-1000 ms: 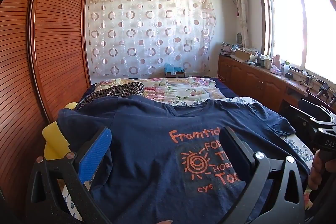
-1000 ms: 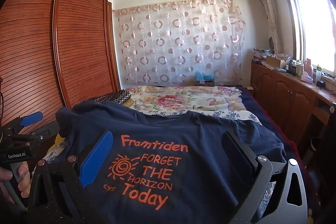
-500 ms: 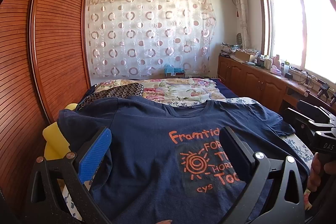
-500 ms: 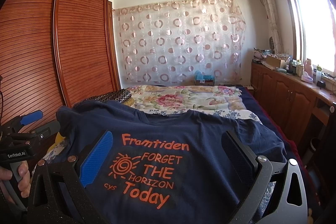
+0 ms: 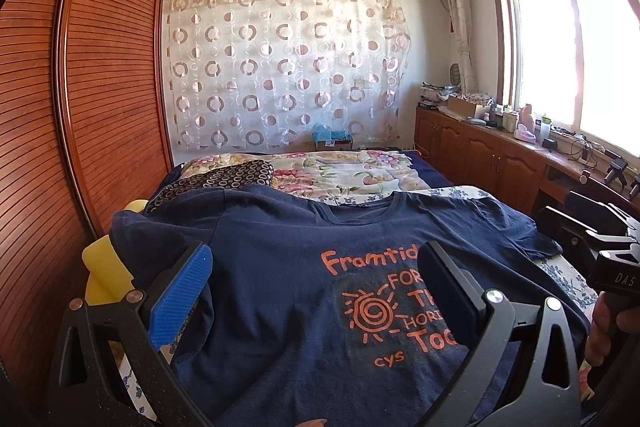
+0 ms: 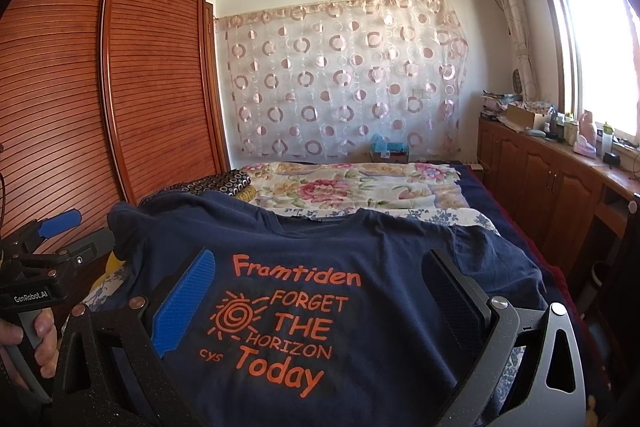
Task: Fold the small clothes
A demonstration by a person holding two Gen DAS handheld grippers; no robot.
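Two handheld grippers, left gripper (image 5: 312, 291) and right gripper (image 6: 316, 295), hover at the near hem, jaws spread wide, gripping nothing. Navy cotton T-shirt with orange print (image 6: 360, 267) lies flat, face up on the floral-sheeted bed (image 6: 460, 217), collar far. Fold not started, I'd say; next: pinch a side edge, carry across.

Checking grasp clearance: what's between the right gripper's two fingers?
Right wrist view: only the navy T-shirt, flat, its orange print showing in the right gripper's wide-open gap. Nothing is pinched.
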